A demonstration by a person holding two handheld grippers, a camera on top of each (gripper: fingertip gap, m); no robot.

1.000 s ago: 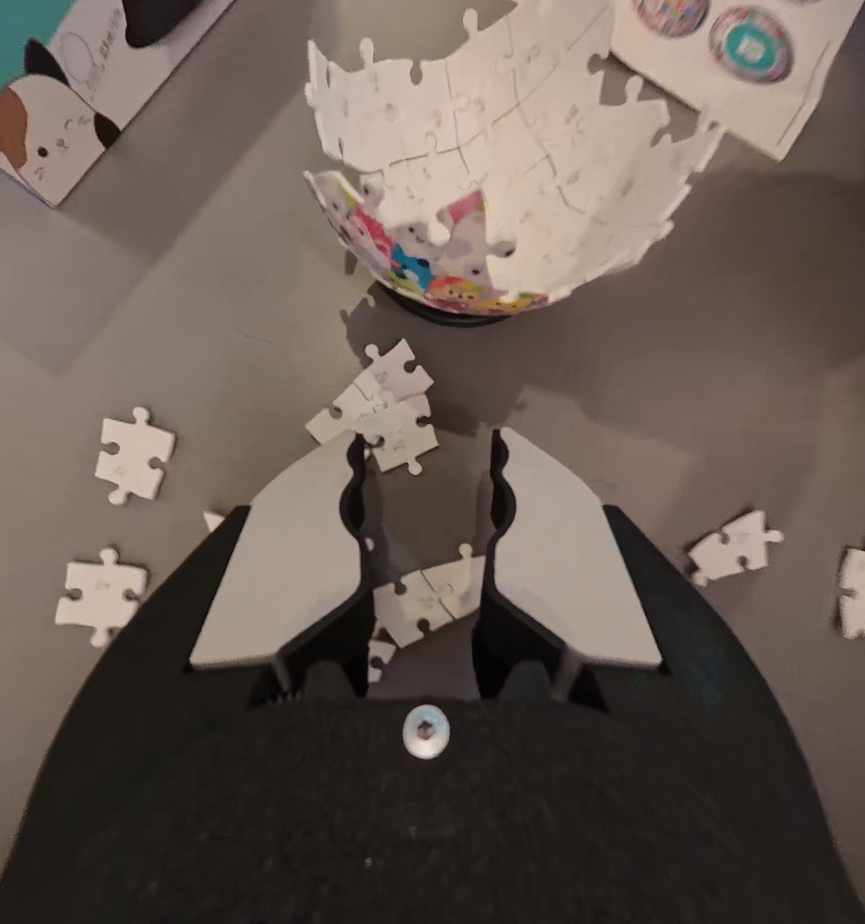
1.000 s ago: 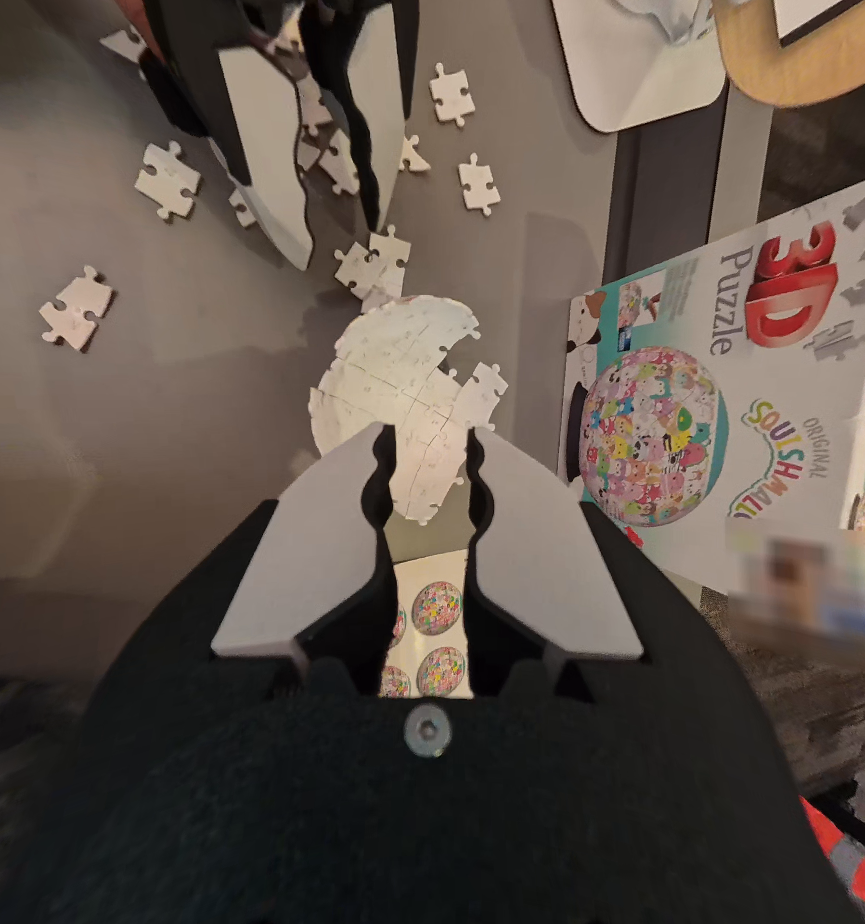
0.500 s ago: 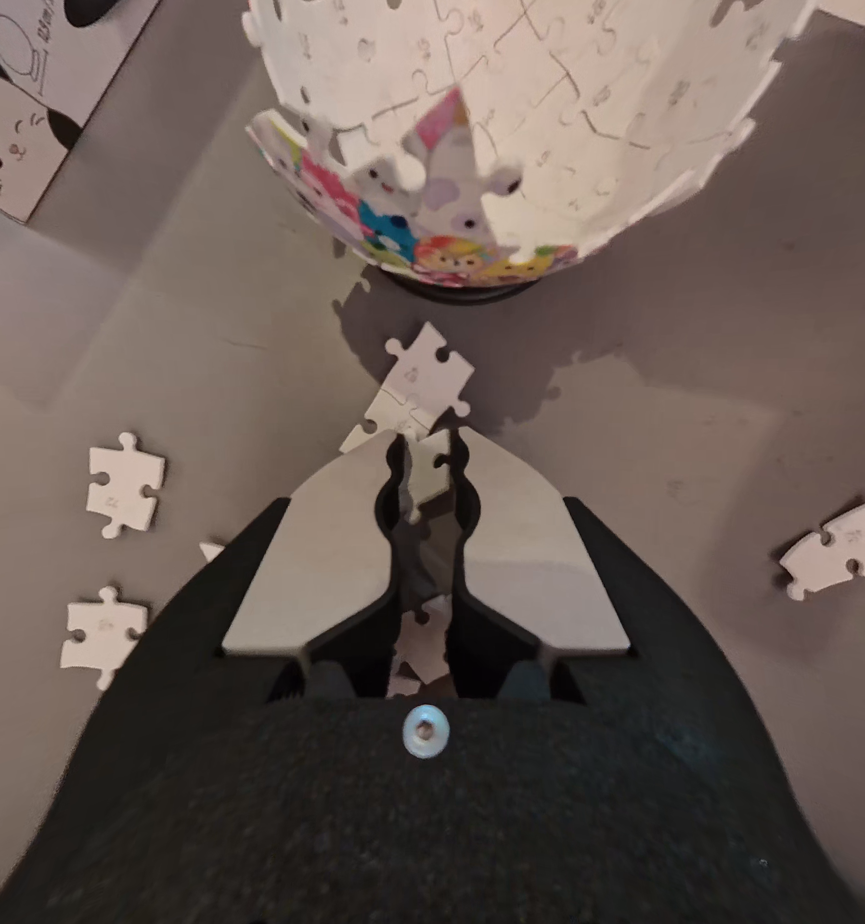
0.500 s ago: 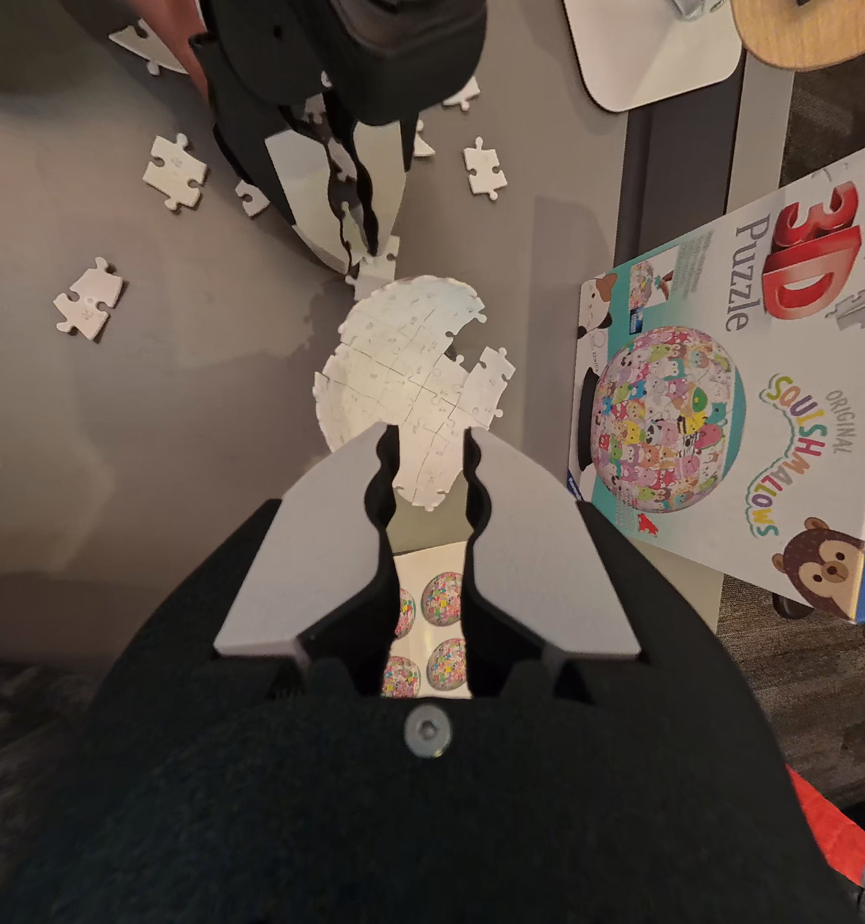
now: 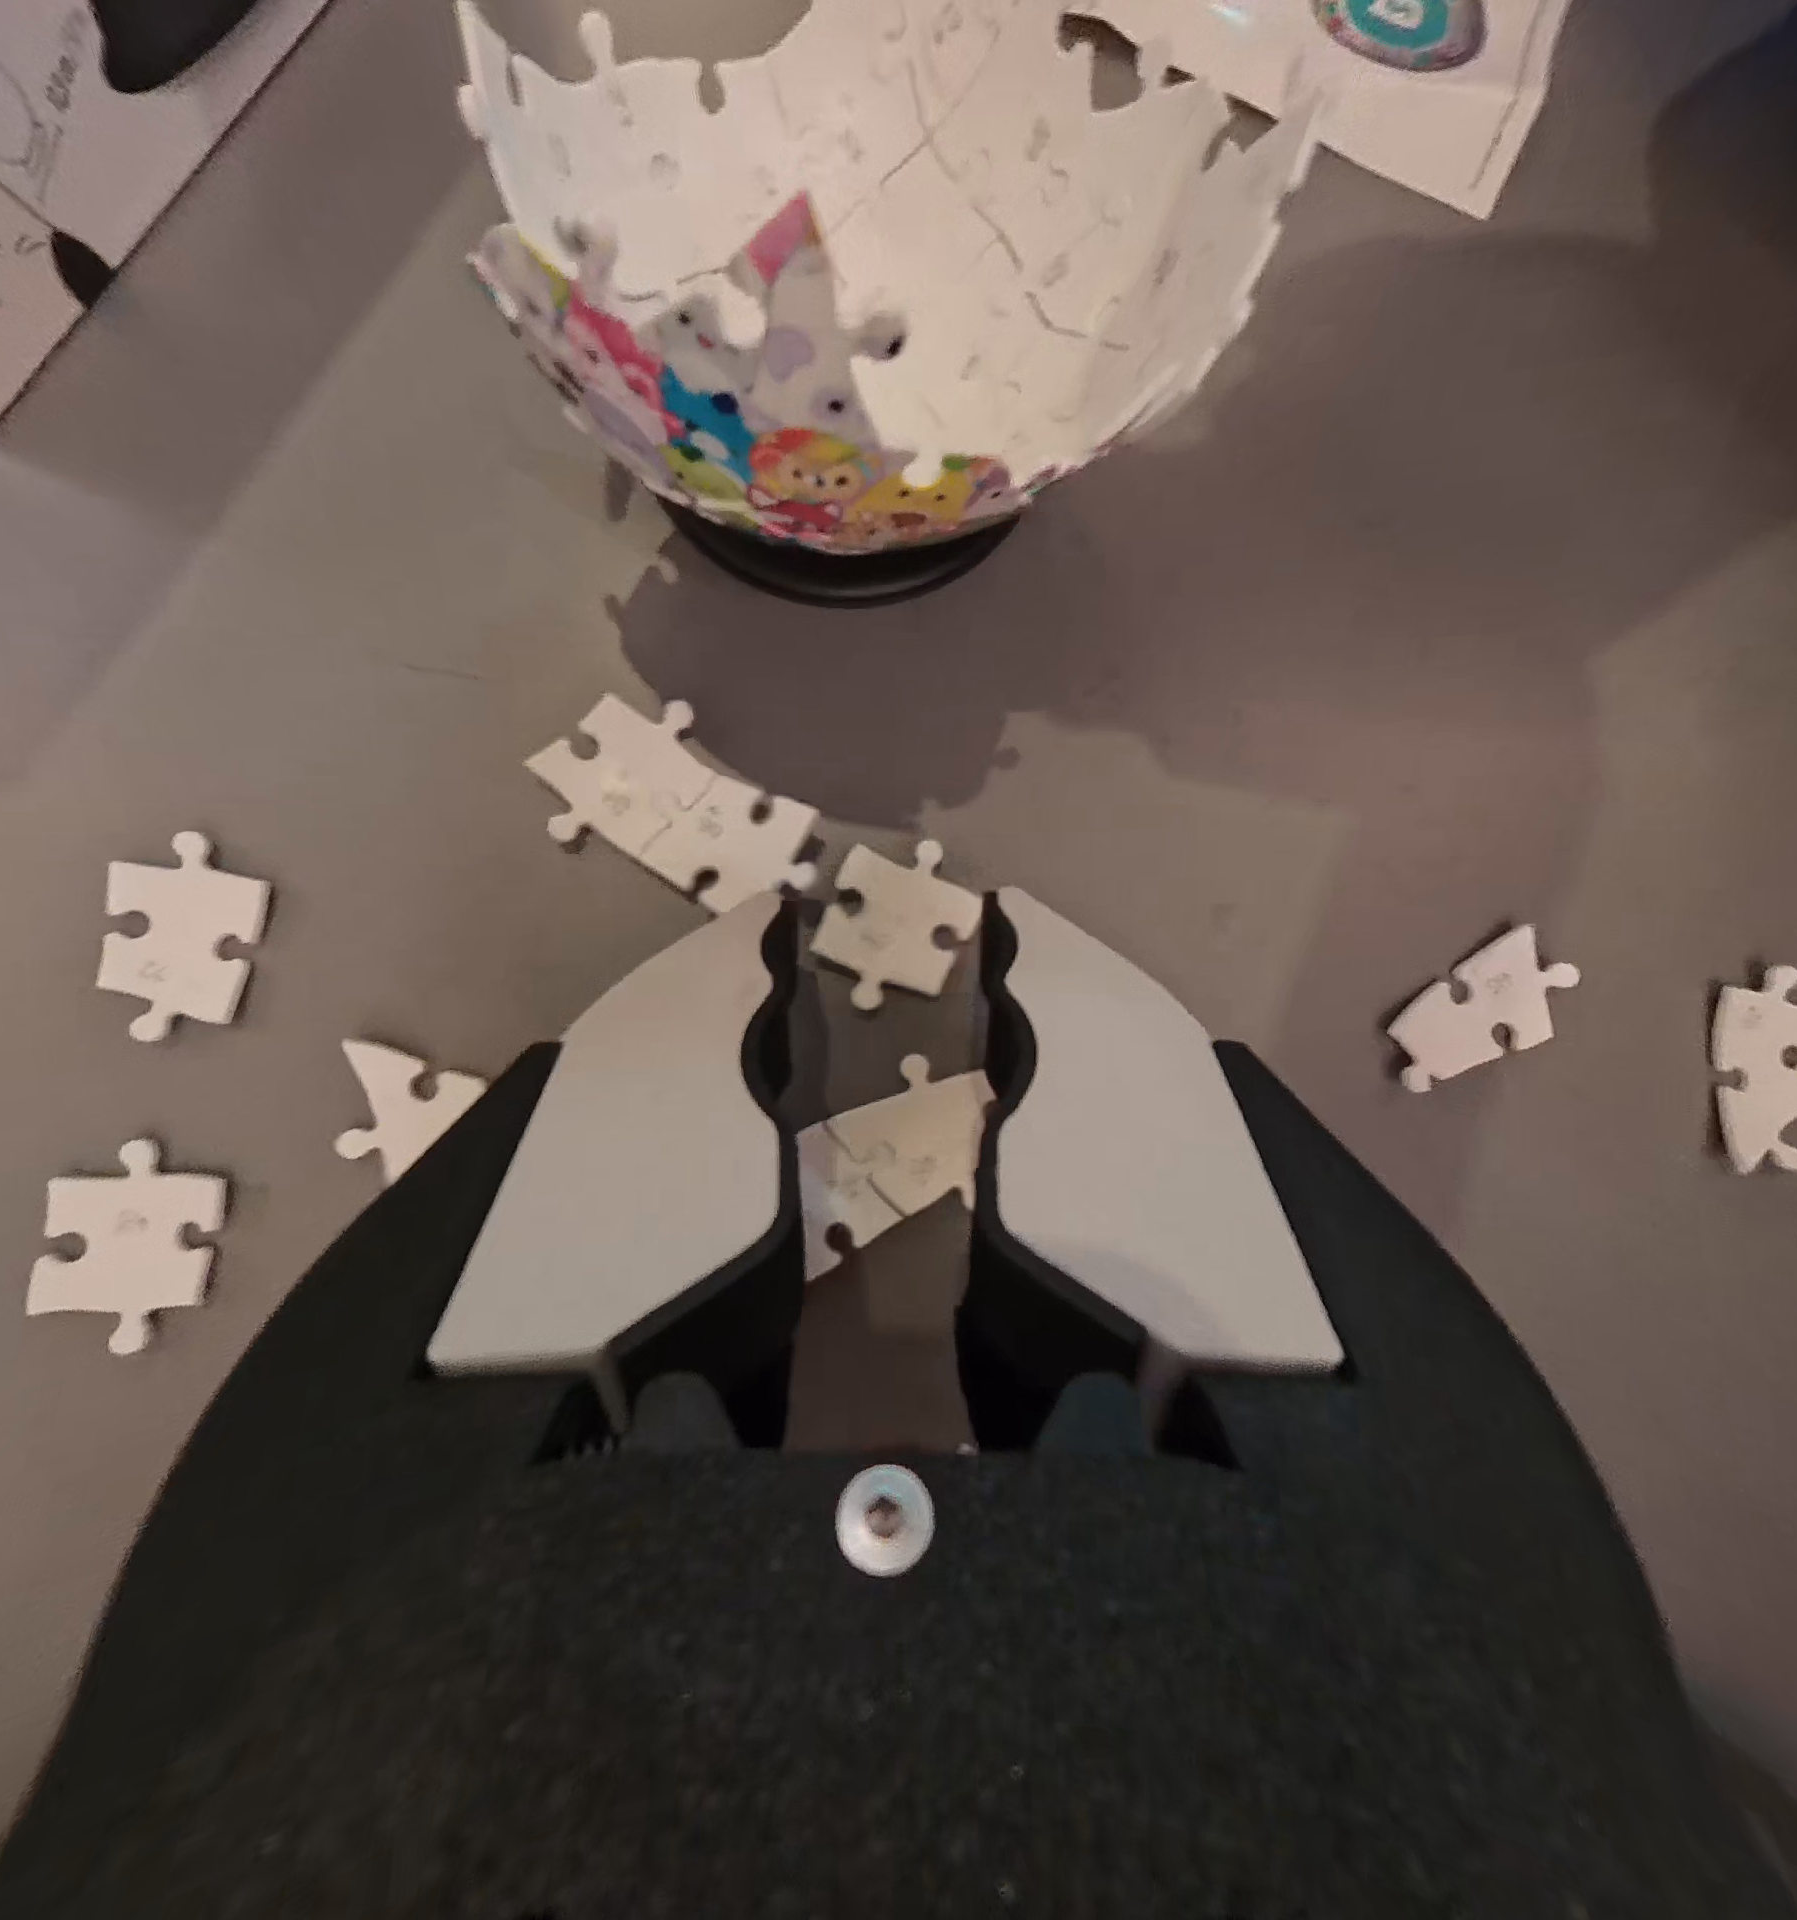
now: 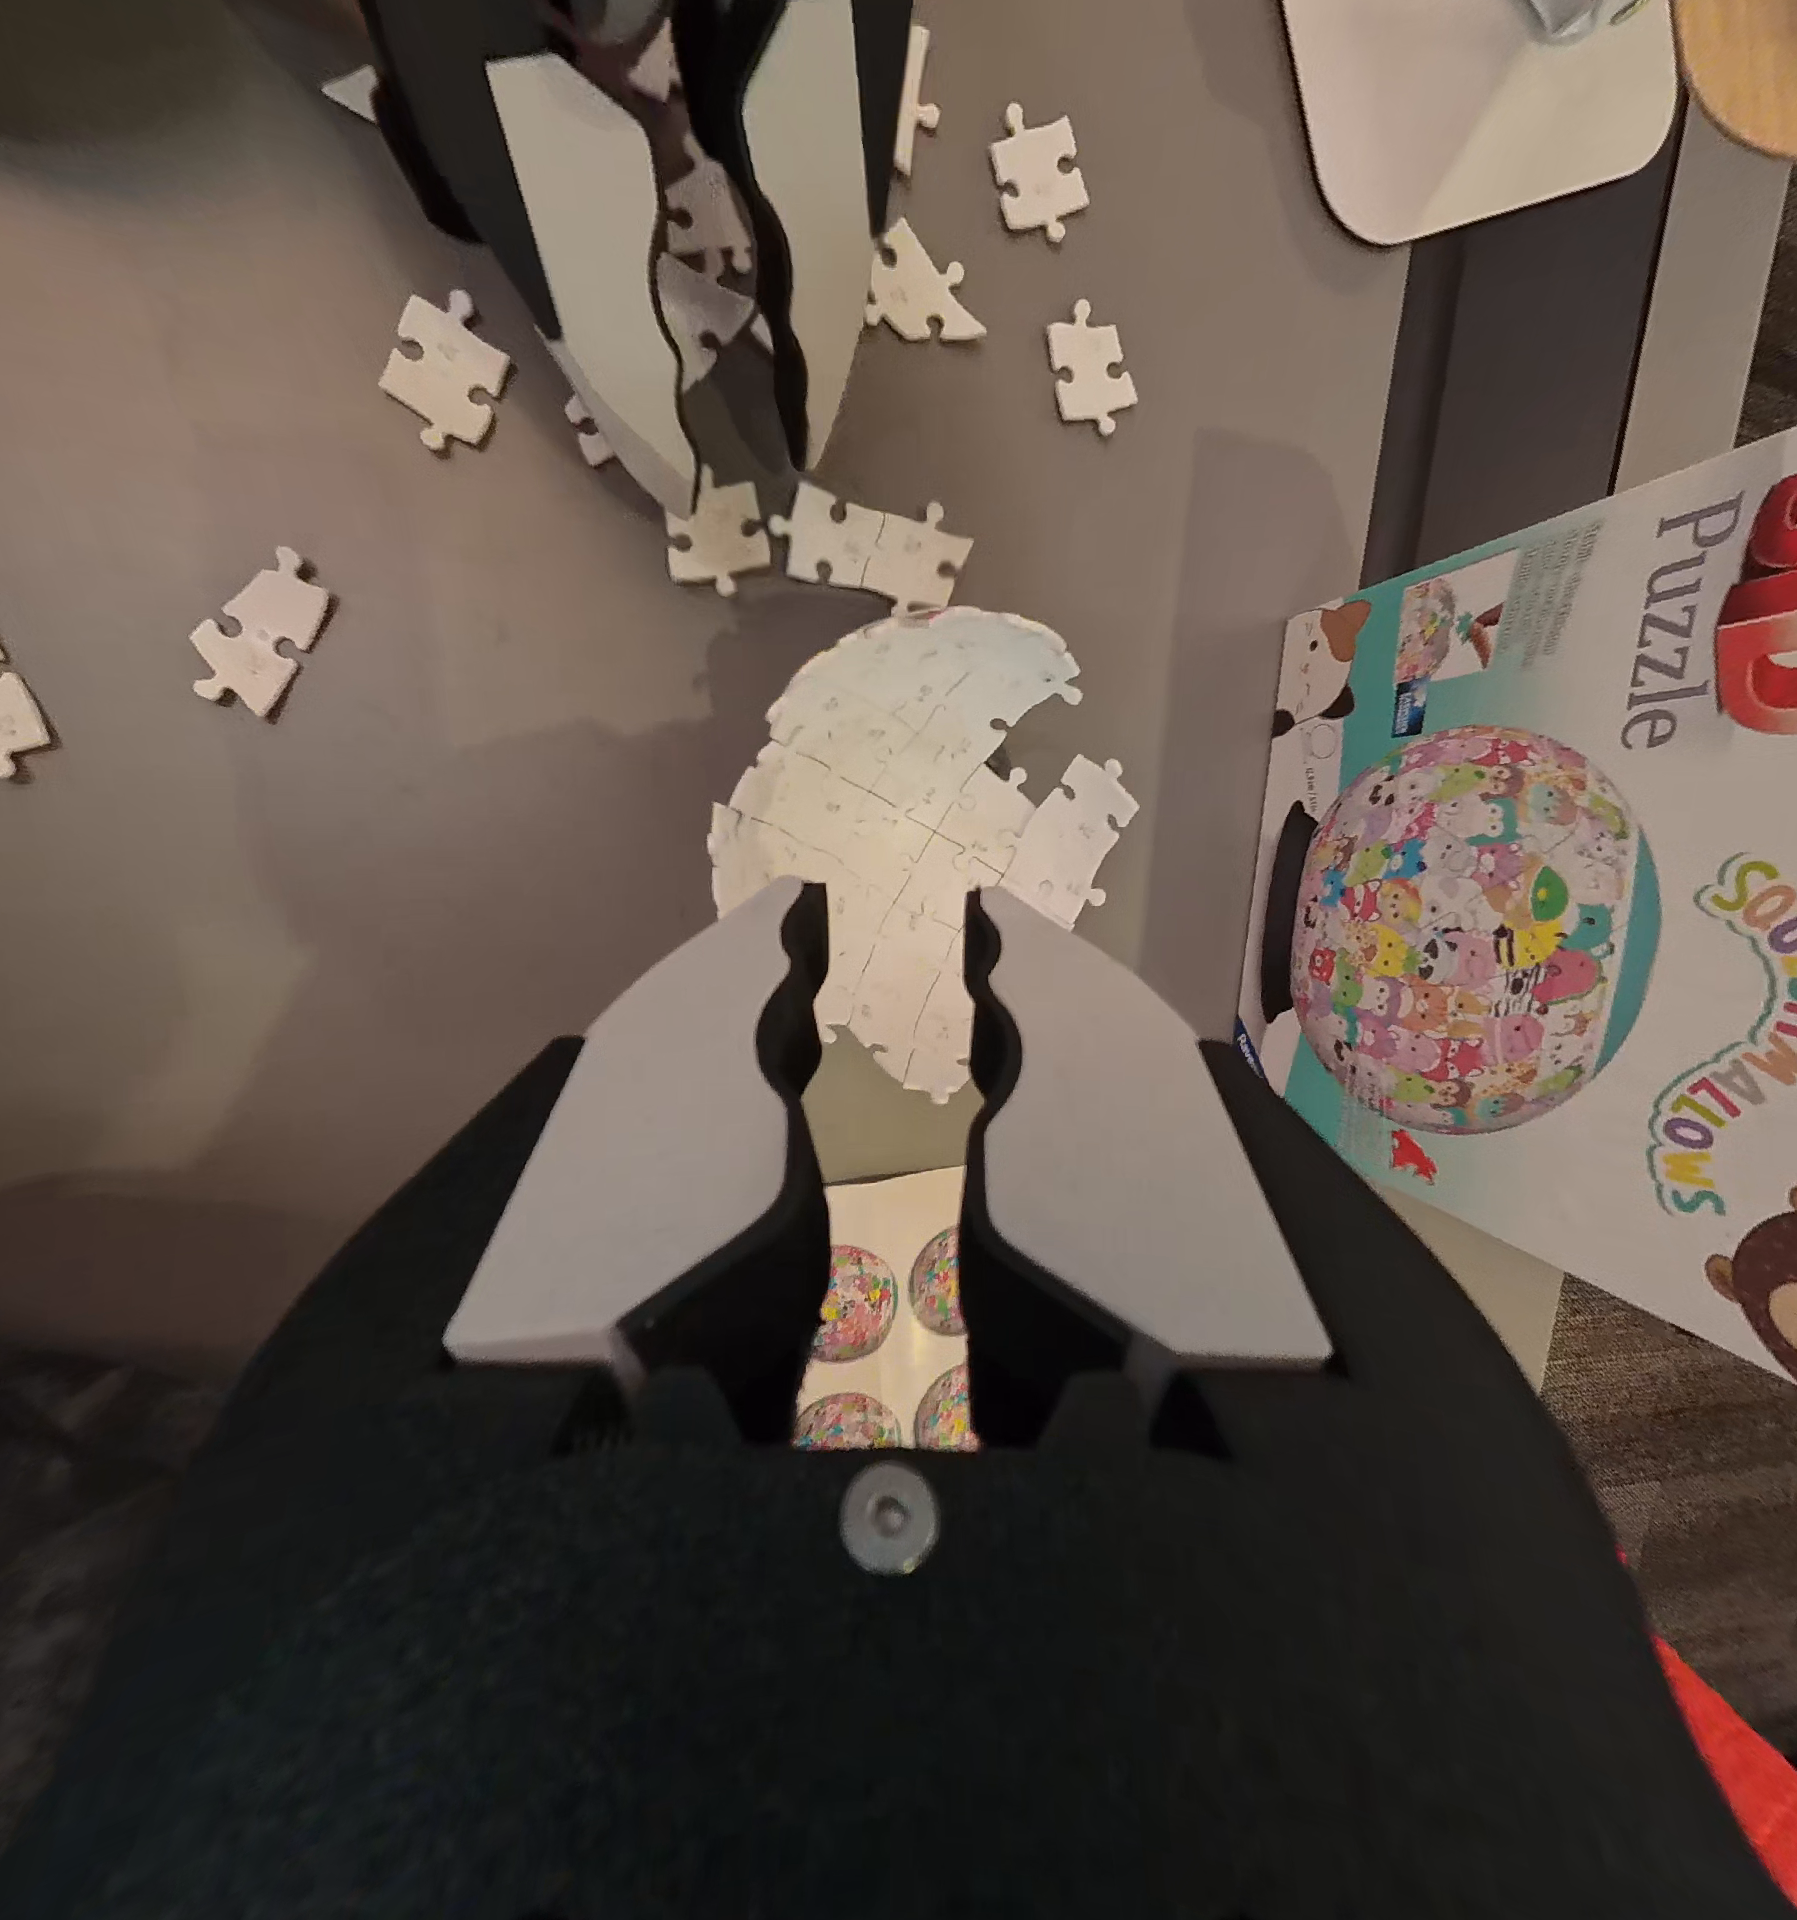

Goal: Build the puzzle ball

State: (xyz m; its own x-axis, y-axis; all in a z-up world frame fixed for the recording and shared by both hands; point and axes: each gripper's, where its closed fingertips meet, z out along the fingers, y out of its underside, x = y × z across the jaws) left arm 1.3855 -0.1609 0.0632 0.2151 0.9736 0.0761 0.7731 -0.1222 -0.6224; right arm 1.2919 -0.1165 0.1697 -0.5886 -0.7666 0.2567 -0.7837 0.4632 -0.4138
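The half-built puzzle ball (image 5: 977, 260) stands on a black ring stand (image 5: 842, 577), an open shell that is white inside and colourful outside. My left gripper (image 5: 889, 909) is open low over the grey table. A single white piece (image 5: 894, 940) lies flat between its fingertips, and two joined pieces (image 5: 665, 810) lie just left of it. In the right wrist view, the left gripper (image 6: 754, 478) shows with that piece (image 6: 717, 540) at its tips. My right gripper (image 6: 889, 899) is partly open and empty above the near rim of the ball (image 6: 873, 769).
Several loose white pieces lie around: to the left (image 5: 182, 935), to the right (image 5: 1486, 1003) and under the left gripper (image 5: 894, 1153). The puzzle box (image 6: 1548, 935) stands right of the ball. A printed sheet (image 5: 1413, 125) lies behind the ball. The table edge (image 6: 1496, 416) runs on the right. There is about 15 cm between the tips of the two grippers.
My left gripper closed near the cluster of pieces, then drew back and widened. The single piece now lies apart from the joined pair. The right gripper has hardly moved.
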